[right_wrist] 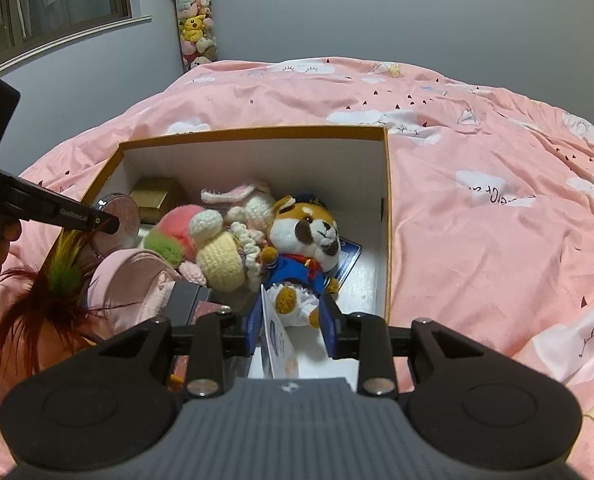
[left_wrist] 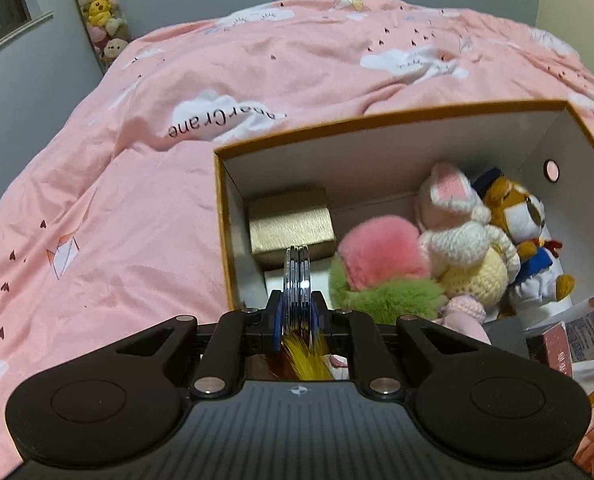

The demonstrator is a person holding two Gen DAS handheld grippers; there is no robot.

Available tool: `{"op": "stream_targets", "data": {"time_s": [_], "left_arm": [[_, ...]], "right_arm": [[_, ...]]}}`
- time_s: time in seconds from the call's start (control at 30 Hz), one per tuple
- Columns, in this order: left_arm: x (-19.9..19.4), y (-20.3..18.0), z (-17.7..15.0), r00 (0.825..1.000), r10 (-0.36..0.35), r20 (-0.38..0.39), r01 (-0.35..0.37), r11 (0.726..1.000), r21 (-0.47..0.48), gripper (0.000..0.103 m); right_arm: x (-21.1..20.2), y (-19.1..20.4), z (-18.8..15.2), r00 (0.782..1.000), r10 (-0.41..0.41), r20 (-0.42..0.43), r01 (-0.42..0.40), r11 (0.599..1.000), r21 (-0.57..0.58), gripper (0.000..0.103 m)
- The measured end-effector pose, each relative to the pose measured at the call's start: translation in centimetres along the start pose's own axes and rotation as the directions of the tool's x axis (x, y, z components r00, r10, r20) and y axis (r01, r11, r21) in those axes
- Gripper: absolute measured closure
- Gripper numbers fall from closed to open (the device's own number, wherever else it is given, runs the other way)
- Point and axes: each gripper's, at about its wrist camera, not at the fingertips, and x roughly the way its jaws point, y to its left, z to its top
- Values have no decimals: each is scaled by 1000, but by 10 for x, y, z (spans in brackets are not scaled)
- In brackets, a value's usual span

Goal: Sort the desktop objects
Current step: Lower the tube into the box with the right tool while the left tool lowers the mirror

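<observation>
Gripping a round compact edge-on, our left gripper is narrow; our right gripper stands open around the dog plush's foot.

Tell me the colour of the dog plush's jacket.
Blue, with a red neckerchief; the dog plush shows best in the right wrist view.

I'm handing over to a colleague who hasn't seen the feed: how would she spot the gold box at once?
Find the big orange-edged box on the pink bedspread and look inside, at its far left corner. The gold box sits there against the white wall, behind the pink-and-green fluffy ball. It is the only hard, shiny, metallic block among soft toys.
</observation>
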Motion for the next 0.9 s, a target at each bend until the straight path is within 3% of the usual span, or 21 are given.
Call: {"op": "stream_targets", "data": {"time_s": [0.17, 0.63, 0.9], "left_arm": [[0, -2, 0, 1000, 5, 16, -4, 1000, -19, 88], [0, 2, -3, 996, -92, 15, 92, 993, -78, 85], [-21, 17, -4, 991, -112, 70, 121, 983, -140, 85]], "right_arm": [[-1, -2, -2, 1000, -15, 1, 15, 1000, 13, 69], [-4, -1, -7, 1000, -19, -18, 19, 1000, 15, 69], [-5, 0, -10, 1000, -19, -24, 19, 1000, 23, 69]]}}
